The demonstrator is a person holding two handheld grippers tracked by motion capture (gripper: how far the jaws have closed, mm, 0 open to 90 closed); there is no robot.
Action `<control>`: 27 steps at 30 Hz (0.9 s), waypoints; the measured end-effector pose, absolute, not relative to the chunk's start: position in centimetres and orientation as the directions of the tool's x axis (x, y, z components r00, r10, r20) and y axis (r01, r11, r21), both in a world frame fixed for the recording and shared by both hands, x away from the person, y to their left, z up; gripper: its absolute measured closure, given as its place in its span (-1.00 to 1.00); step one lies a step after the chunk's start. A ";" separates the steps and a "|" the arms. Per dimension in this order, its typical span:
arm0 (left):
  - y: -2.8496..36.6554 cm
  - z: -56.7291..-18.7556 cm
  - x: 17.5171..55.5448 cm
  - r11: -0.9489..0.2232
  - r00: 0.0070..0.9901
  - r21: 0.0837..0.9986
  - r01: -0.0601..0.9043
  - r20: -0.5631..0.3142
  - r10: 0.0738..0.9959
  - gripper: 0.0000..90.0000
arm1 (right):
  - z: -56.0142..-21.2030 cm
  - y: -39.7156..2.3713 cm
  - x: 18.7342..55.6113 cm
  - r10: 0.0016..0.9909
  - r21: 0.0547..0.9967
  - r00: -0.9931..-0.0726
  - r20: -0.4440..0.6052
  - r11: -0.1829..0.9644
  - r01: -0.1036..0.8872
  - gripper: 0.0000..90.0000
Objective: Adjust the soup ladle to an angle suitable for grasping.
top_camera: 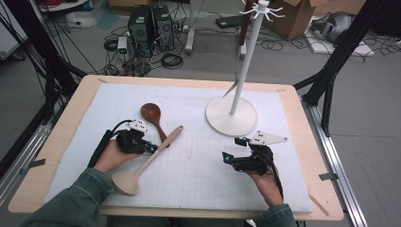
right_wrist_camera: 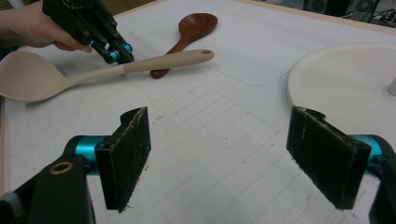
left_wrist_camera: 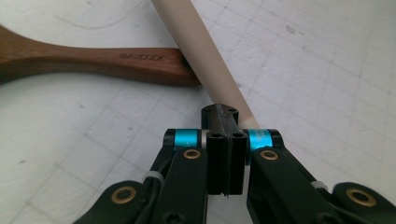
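Observation:
A beige spoon (top_camera: pixel 142 165) lies slanted on the white mat, its bowl toward the front edge. Its handle (left_wrist_camera: pixel 196 42) crosses the handle end of a brown wooden spoon (top_camera: pixel 152 115), which rests flat just behind it (left_wrist_camera: pixel 93 60). My left gripper (top_camera: pixel 153 148) is shut, jaws pressed together with nothing between them. Its tip (left_wrist_camera: pixel 223 114) sits right at the beige handle's side, near mid-length; contact cannot be told. The right gripper (top_camera: pixel 232 149) hovers low over bare mat at the right. It stands open (right_wrist_camera: pixel 224 154) and holds nothing.
A white rack with hooks on top rises from a round base (top_camera: pixel 231 118) at the back right of the mat, just beyond the right gripper (right_wrist_camera: pixel 345 79). The wooden table edge (top_camera: pixel 71 113) frames the mat. Cables and computer towers lie on the floor behind.

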State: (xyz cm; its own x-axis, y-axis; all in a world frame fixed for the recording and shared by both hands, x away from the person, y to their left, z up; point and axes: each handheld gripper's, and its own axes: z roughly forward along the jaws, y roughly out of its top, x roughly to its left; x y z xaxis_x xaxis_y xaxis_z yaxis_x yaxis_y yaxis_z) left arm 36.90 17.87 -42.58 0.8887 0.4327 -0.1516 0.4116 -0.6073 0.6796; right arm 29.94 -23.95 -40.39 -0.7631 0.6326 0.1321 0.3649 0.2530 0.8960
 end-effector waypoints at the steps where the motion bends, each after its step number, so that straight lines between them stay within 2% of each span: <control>1: 17.7 -42.5 36.8 -0.611 0.891 0.677 0.410 -0.155 0.426 0.99 | -40.4 -23.9 29.9 0.633 0.896 -0.763 0.131 0.254 0.364 -0.54; 5: 16.8 -42.6 36.6 -0.640 0.909 0.662 0.390 -0.165 0.383 0.99 | -40.4 -23.9 29.9 0.634 0.893 -0.761 0.139 0.253 0.373 -0.53; 11: 16.7 -42.4 36.6 -0.658 0.916 0.654 0.373 -0.148 0.372 0.99 | -40.4 -23.9 29.8 0.633 0.893 -0.762 0.140 0.252 0.373 -0.53; 18: 16.7 -42.4 36.5 -0.642 0.907 0.658 0.394 -0.167 0.386 0.98 | -40.5 -23.8 29.9 0.631 0.894 -0.763 0.140 0.250 0.371 -0.53; 27: 16.8 -41.6 35.9 -0.628 0.903 0.671 0.395 -0.159 0.398 0.73 | -40.5 -23.8 29.8 0.633 0.895 -0.761 0.144 0.244 0.372 -0.53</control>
